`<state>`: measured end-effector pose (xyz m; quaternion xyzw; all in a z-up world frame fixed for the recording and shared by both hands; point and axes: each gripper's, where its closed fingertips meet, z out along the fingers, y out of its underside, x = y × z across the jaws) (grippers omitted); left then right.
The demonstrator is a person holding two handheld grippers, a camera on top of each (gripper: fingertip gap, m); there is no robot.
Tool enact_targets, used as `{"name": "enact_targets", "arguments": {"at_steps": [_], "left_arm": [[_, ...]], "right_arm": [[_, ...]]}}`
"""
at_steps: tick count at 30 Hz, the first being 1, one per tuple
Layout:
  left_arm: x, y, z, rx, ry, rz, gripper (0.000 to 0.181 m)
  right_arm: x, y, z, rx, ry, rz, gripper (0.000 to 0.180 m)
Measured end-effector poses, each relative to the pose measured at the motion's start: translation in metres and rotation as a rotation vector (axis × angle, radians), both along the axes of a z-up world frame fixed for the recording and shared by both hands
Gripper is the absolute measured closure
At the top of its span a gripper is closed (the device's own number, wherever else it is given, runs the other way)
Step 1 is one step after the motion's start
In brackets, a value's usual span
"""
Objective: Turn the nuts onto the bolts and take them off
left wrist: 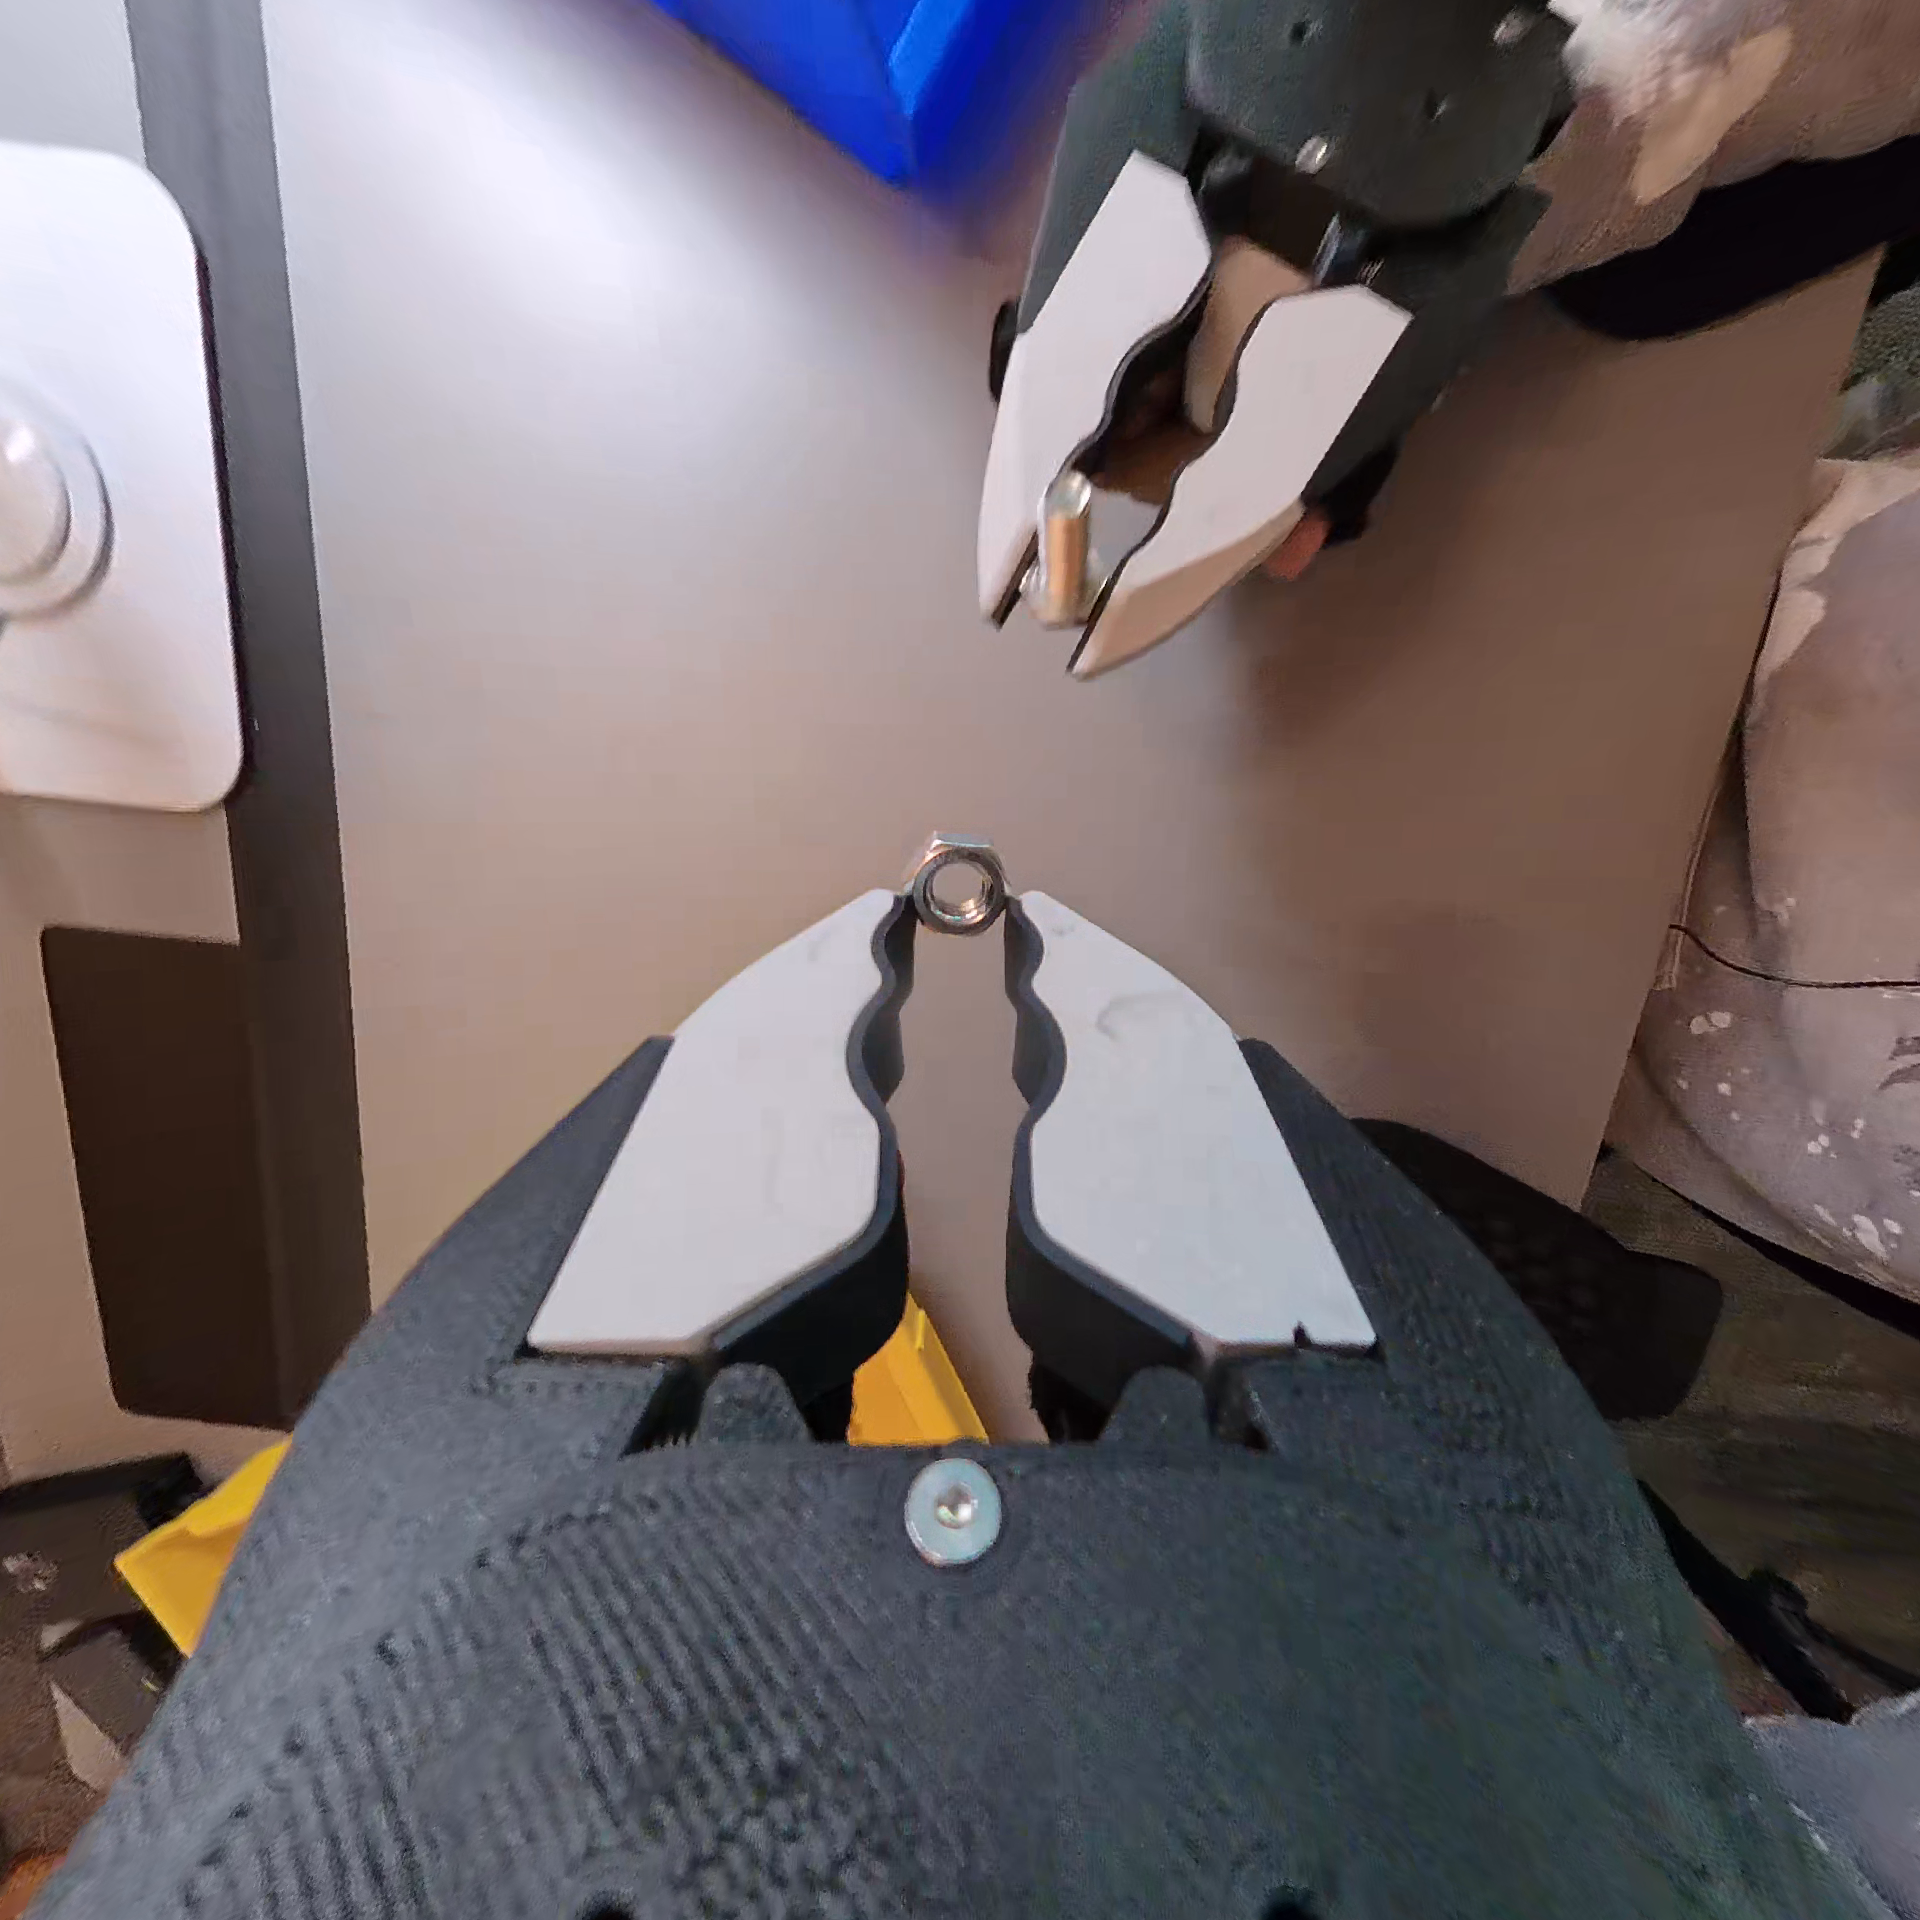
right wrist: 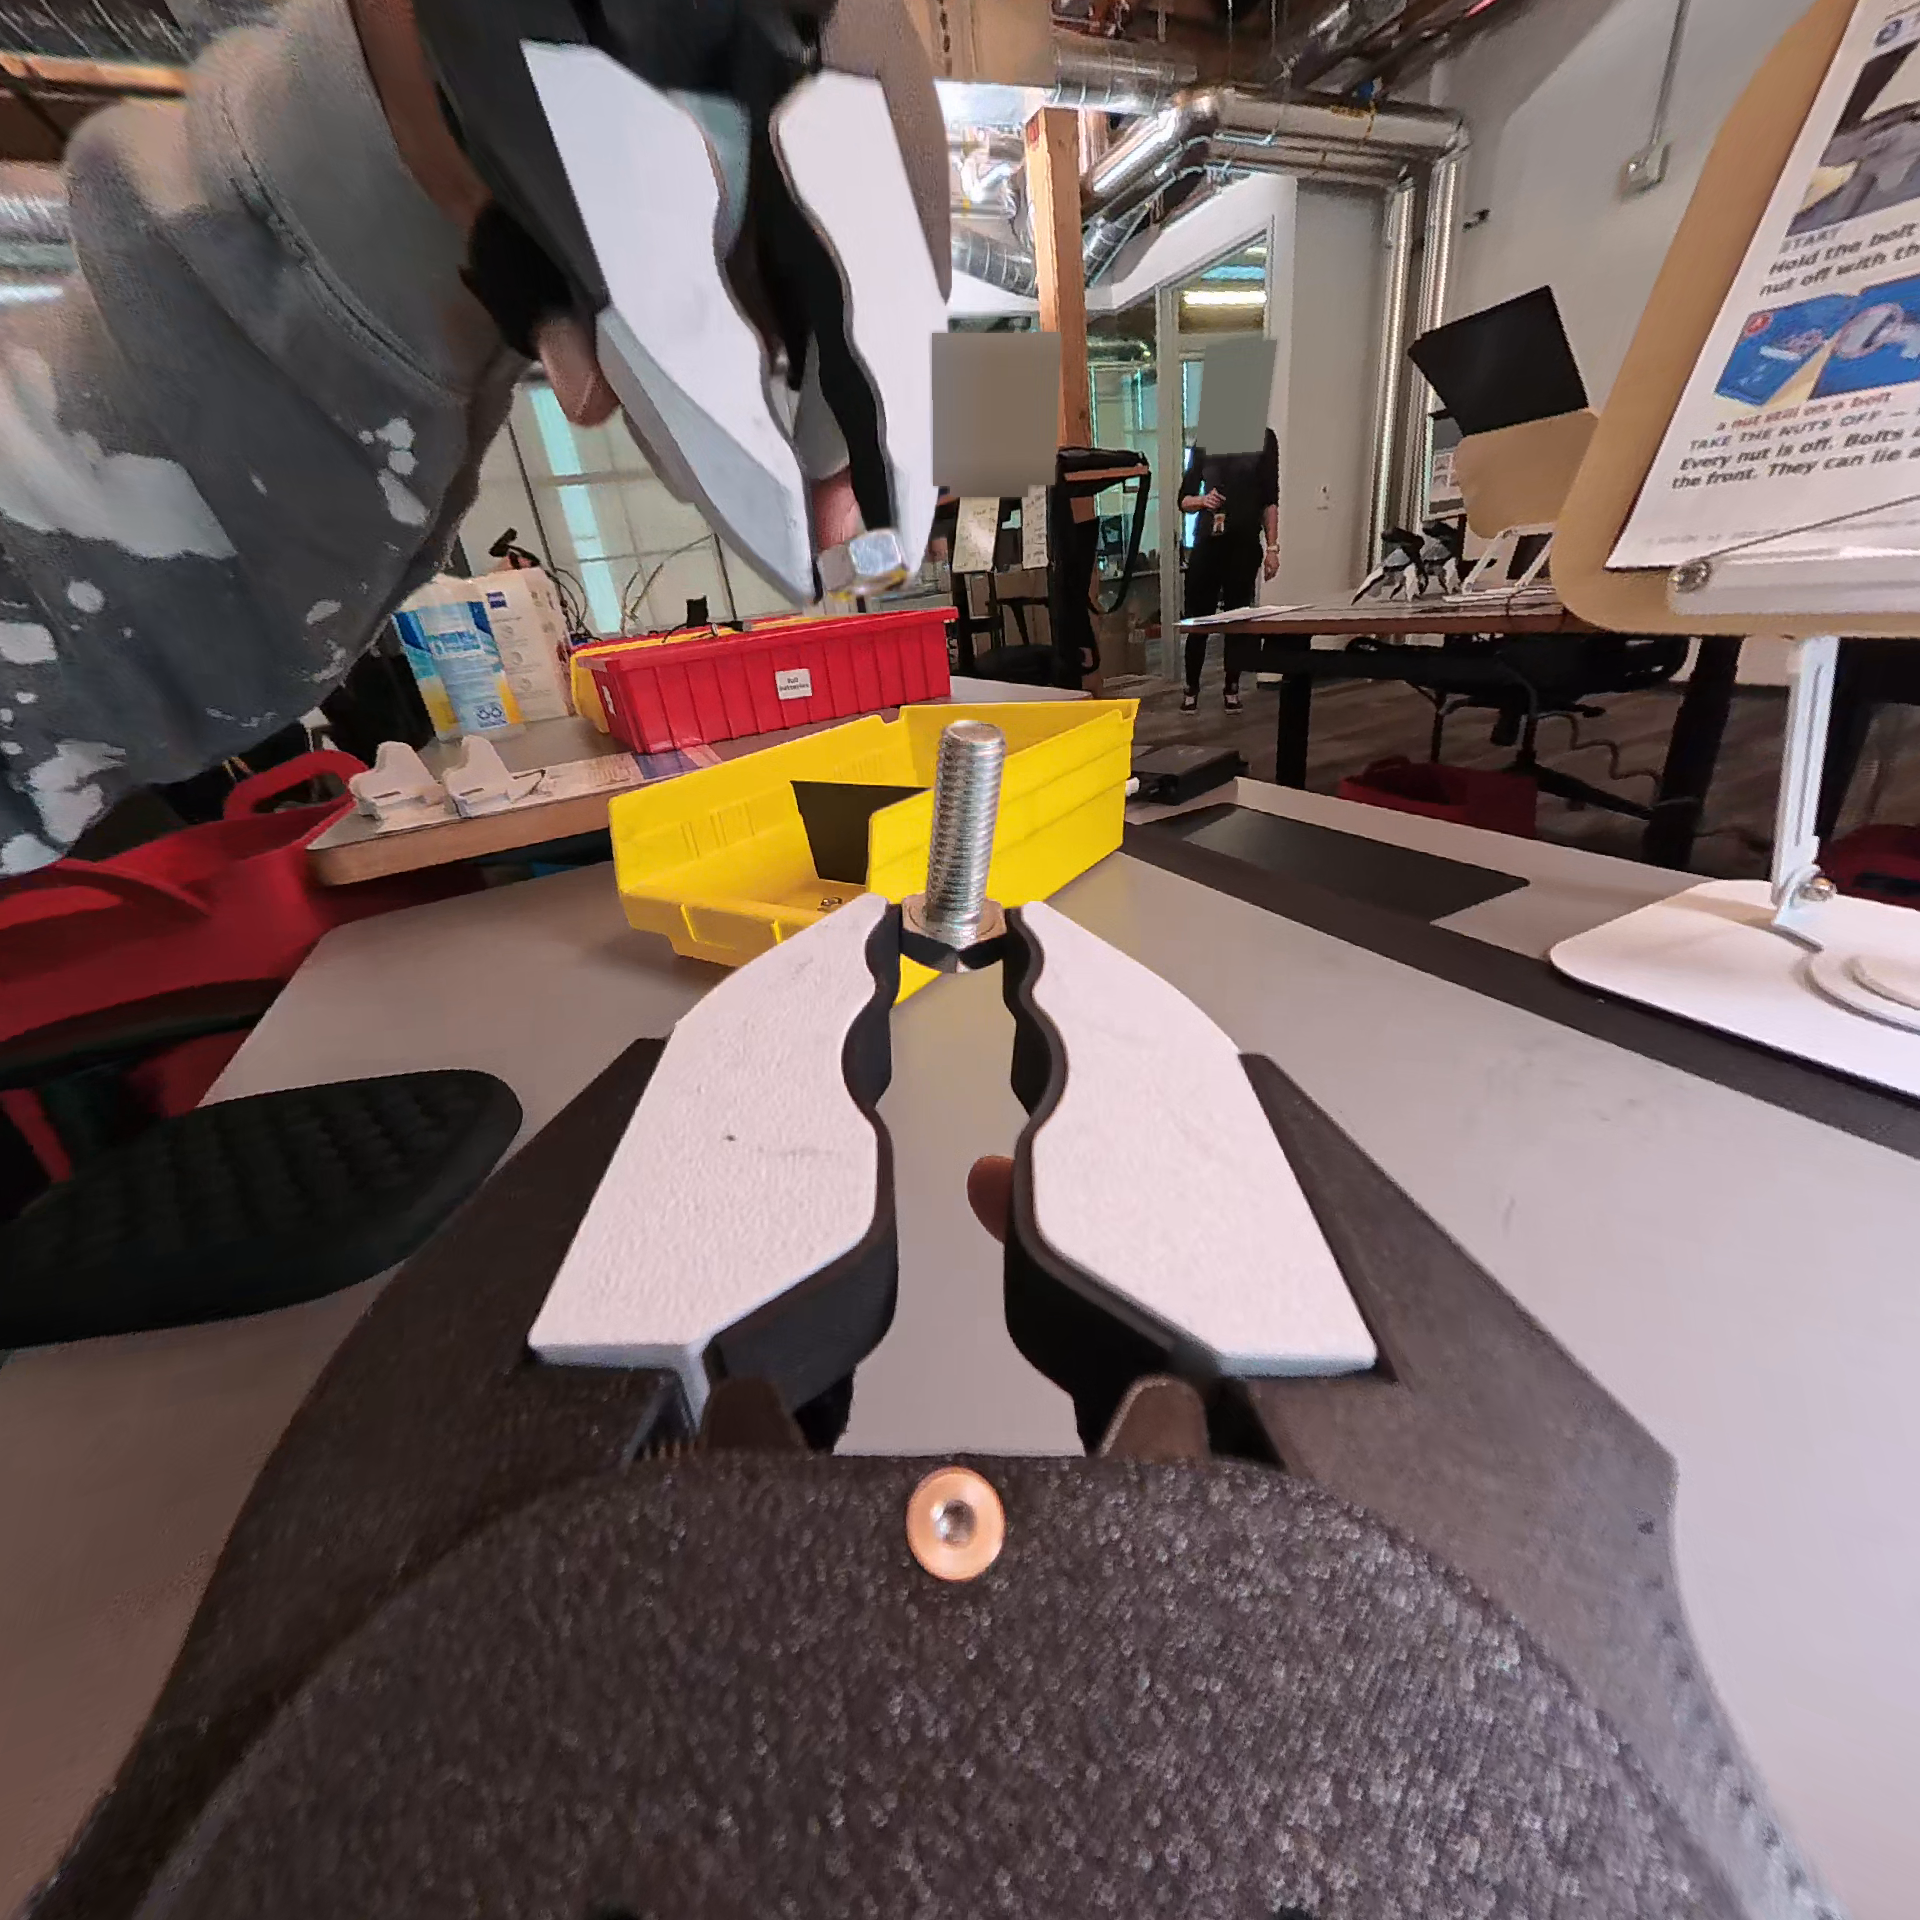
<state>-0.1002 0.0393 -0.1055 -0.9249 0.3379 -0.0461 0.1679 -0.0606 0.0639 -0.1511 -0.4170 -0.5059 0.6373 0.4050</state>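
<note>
My left gripper (left wrist: 958, 896) is shut on a silver hex nut (left wrist: 958, 894), pinched at the fingertips with its hole facing the camera. My right gripper (right wrist: 954, 920) is shut on the hex head of a silver bolt (right wrist: 966, 821), whose threaded shaft stands upright. The left wrist view shows the right gripper (left wrist: 1049, 613) at the upper right, with the bolt (left wrist: 1065, 551) in it. The right wrist view shows the left gripper (right wrist: 862, 577) high at the upper left, holding the nut (right wrist: 864, 566) above and left of the bolt's tip, apart from it.
A yellow bin (right wrist: 1039, 769) sits on the grey table (right wrist: 1351, 1143) behind the bolt. A red bin (right wrist: 769, 675) stands farther back. A white stand (right wrist: 1714, 956) with an instruction sheet is at the right. A blue bin (left wrist: 883, 73) lies at the top of the left wrist view.
</note>
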Motion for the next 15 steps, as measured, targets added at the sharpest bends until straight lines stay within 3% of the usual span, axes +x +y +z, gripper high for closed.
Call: {"name": "enact_targets", "arguments": {"at_steps": [15], "left_arm": [[0.052, 0.032, -0.021, -0.1, 0.029, -0.141, 0.163]], "right_arm": [[0.005, -0.006, -0.014, 0.093, -0.042, -0.022, 0.161]]}}
